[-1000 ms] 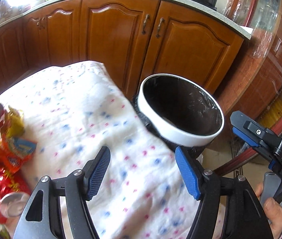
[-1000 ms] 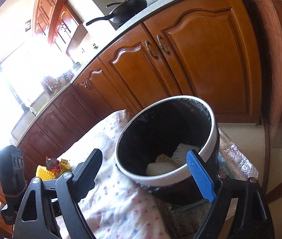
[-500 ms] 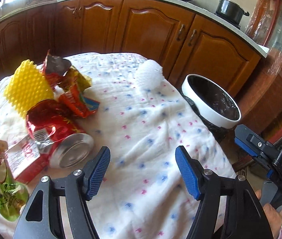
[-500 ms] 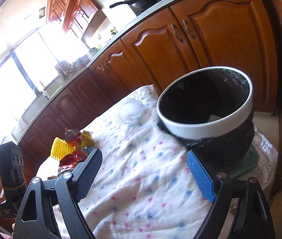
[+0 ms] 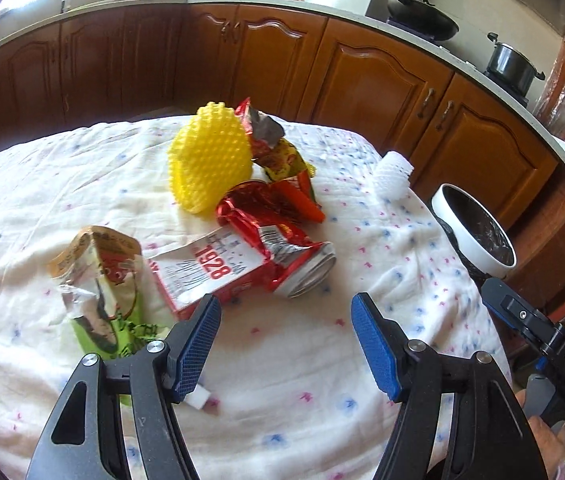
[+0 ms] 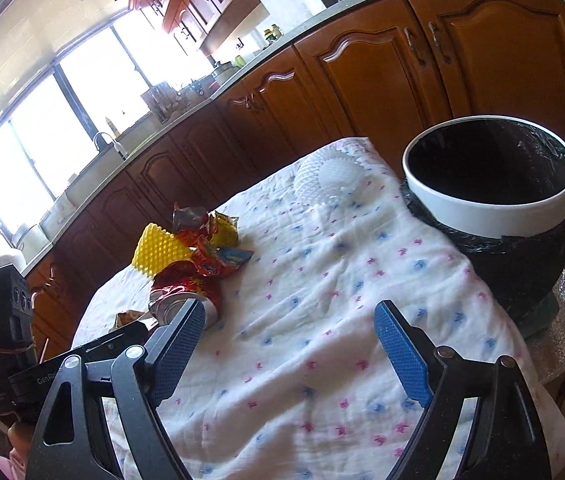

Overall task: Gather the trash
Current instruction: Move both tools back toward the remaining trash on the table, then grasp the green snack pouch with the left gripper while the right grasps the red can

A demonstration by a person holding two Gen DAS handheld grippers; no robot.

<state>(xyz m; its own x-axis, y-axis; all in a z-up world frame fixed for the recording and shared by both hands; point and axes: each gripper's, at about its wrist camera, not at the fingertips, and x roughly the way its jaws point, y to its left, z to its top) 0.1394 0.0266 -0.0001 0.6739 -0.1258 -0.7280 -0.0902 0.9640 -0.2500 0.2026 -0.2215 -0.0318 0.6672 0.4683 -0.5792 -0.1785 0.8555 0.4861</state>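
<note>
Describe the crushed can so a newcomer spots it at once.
Start at the cloth-covered table, then find the trash pile beside the yellow bumpy foam net. The crushed can lies on its side there, the pile's only metal piece, its silver round end facing outward.

A white cloth [image 5: 82, 184] bore pink and blue specks. A crushed red metal can [image 5: 282, 248] sat at five o'clock from a bumpy yellow plastic piece [image 5: 210, 160].

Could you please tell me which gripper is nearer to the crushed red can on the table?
Left. The left gripper hangs open just short of the crushed red can, which lies ahead of its fingers. The right gripper, also open, sits farther toward the trash bin.
</note>
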